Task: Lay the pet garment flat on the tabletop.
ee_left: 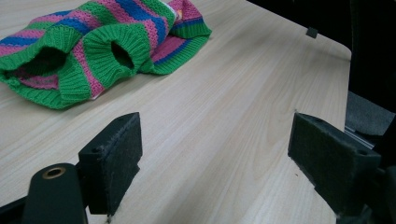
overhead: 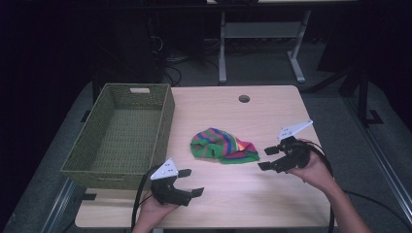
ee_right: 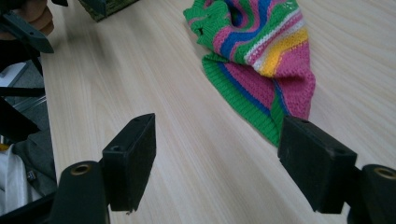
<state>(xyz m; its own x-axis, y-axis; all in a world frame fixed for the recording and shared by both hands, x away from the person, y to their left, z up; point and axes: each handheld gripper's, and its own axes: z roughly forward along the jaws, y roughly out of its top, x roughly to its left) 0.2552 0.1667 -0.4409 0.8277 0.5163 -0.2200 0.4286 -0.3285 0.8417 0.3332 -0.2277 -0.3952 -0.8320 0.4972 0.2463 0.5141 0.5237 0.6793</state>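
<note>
A pale wooden tabletop [overhead: 272, 107] sits in the middle of the frame, with a round cable hole [overhead: 244, 98] near its far edge. Grey carpeted floor [overhead: 262, 68] spreads around it. At the upper centre stand the white legs of another desk [overhead: 222, 48], with dark cables [overhead: 170, 68] tangled on the floor to their left. The upper corners lie in deep shadow.
</note>
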